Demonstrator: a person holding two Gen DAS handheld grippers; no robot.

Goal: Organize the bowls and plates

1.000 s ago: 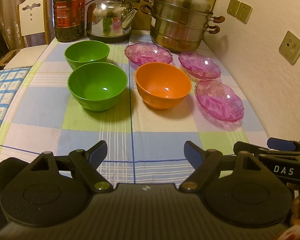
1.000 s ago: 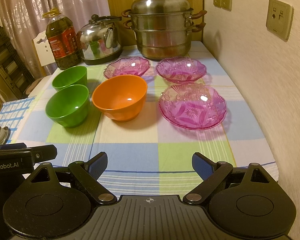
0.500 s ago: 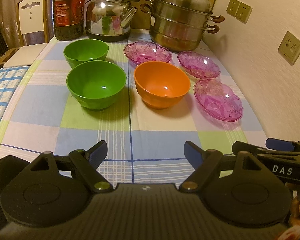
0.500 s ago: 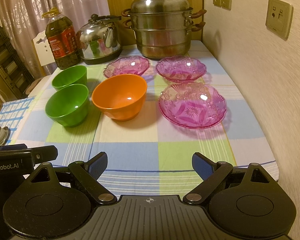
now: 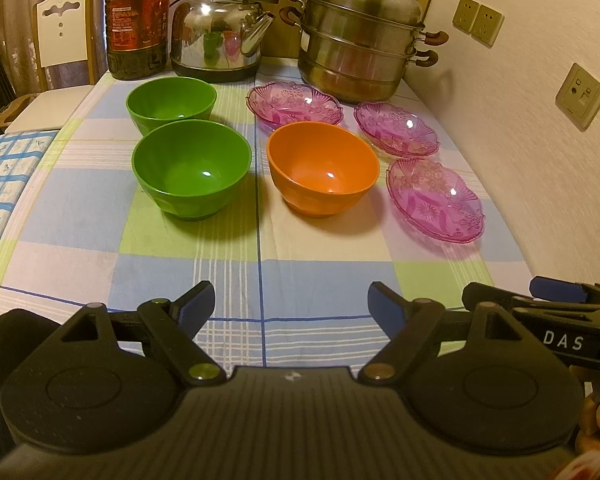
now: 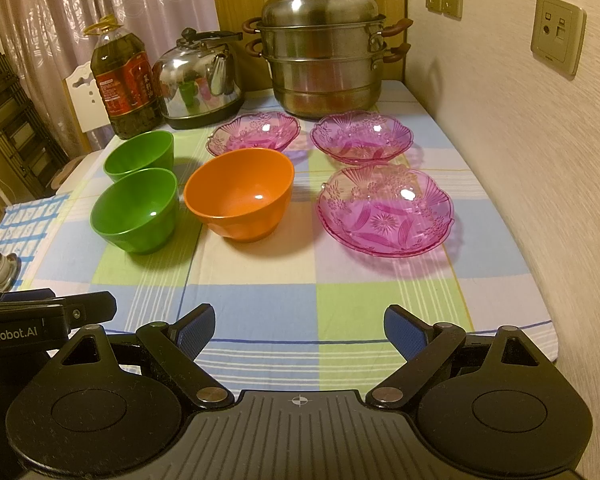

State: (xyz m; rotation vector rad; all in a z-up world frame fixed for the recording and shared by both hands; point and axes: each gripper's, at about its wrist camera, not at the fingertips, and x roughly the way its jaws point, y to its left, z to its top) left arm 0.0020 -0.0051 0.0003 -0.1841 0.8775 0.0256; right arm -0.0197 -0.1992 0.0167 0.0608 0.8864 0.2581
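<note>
Two green bowls, a near one and a far one, stand on the checked tablecloth. An orange bowl stands to their right. Three pink glass plates lie apart: a near one, a middle one and a far one. In the right wrist view I see the orange bowl and the near pink plate. My left gripper is open and empty above the table's near edge. My right gripper is open and empty beside it.
A steel steamer pot, a kettle and an oil bottle stand along the back. A wall with sockets bounds the right side. A white chair stands off the left edge.
My left gripper has drifted slightly back from the bowls, which appear a little higher in its view. The right gripper has barely moved. Both stay open.
</note>
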